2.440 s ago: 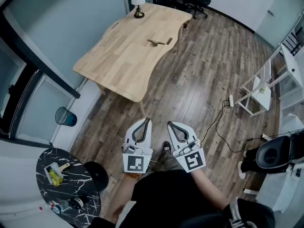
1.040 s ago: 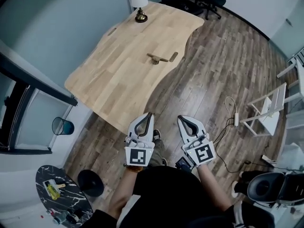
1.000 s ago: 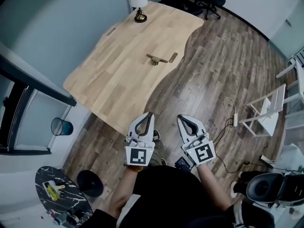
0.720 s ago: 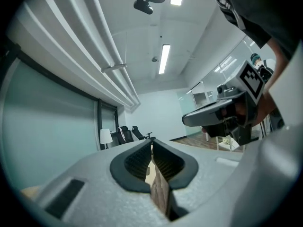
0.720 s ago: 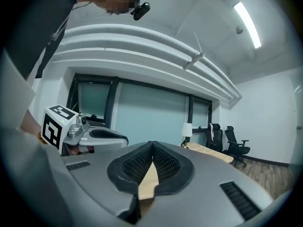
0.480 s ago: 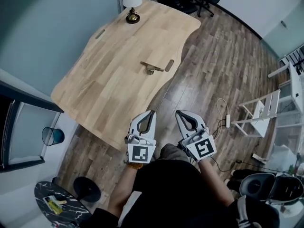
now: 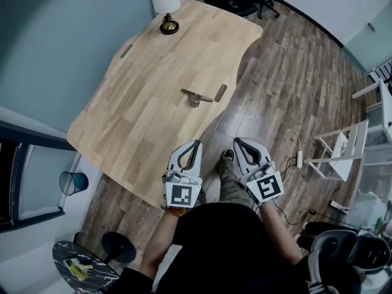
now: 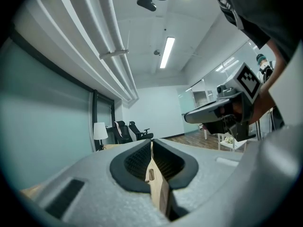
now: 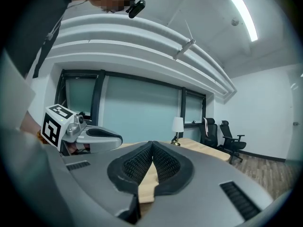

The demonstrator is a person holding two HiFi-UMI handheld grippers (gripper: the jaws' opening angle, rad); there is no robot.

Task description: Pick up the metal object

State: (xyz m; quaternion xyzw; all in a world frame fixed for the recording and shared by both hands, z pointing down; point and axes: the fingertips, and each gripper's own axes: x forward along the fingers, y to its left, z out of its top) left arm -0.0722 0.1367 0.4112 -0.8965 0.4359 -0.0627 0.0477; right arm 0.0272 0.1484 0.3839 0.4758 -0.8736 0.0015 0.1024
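While both grippers are held low in front of the person, at 6 o'clock in the head view, neither carries anything. Left gripper [image 7: 195, 144]: jaws clenched, pads meeting, nothing between them. Right gripper [image 7: 236, 141]: the same, tips pressed together and empty. Both are well short of the task's thing.

Metal object [image 7: 196, 97] lies on the wooden table [image 7: 141, 109], near its edge at 12 o'clock from the grippers, well apart from both. A white-shaded lamp [image 7: 165, 5] stands at the table's far end, about 11 o'clock.

Containers: one blue waste bin [image 7: 73, 182] on the floor at 9 o'clock, beside the wall; its contents cannot be made out.

Only the head view shows the metal object, the bin, a cable [image 7: 293, 155] on the floor at 3 o'clock and the person's shoe [image 7: 227, 156] between the grippers. The left gripper view adds ceiling strip lights [image 8: 167, 52] and shows the right gripper side-on at 3 o'clock. The right gripper view shows the left gripper at 9 o'clock and office chairs [image 9: 222, 135] at 3 o'clock.
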